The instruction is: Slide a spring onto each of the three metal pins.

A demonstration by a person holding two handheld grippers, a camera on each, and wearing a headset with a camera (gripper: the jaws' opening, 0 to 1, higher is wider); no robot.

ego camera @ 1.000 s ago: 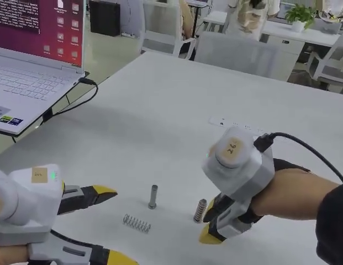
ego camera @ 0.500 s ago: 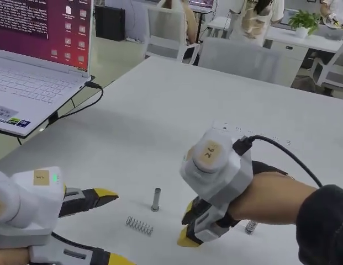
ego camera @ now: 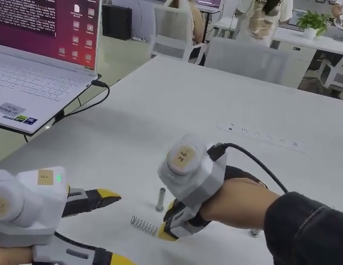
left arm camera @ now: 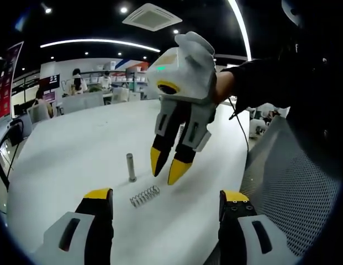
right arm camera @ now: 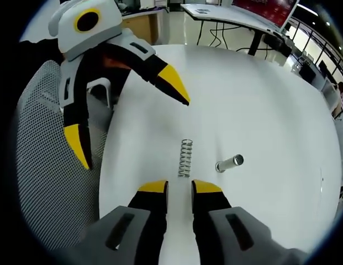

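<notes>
A bare metal pin point(ego camera: 160, 199) stands upright on the white table point(ego camera: 177, 110), with a loose spring point(ego camera: 142, 224) lying flat just in front of it. My right gripper point(ego camera: 167, 221) hovers right beside that spring, jaws narrowly apart and holding nothing. In the right gripper view the spring point(right arm camera: 185, 157) lies just ahead of the right gripper point(right arm camera: 180, 186), and the pin point(right arm camera: 231, 163) is to its right. My left gripper point(ego camera: 113, 227) stays wide open at the lower left. A second pin with a spring on it point(ego camera: 254, 233) peeks out behind the right forearm.
An open laptop point(ego camera: 33, 61) sits at the table's far left, its black cable point(ego camera: 85, 105) trailing over the edge. A white power strip point(ego camera: 259, 135) lies at the far right. Chairs and people are beyond the table's far end.
My right gripper has moved left, away from the pin carrying a spring, and now hangs over the loose spring. The left gripper has held still. The head camera shifted slightly.
</notes>
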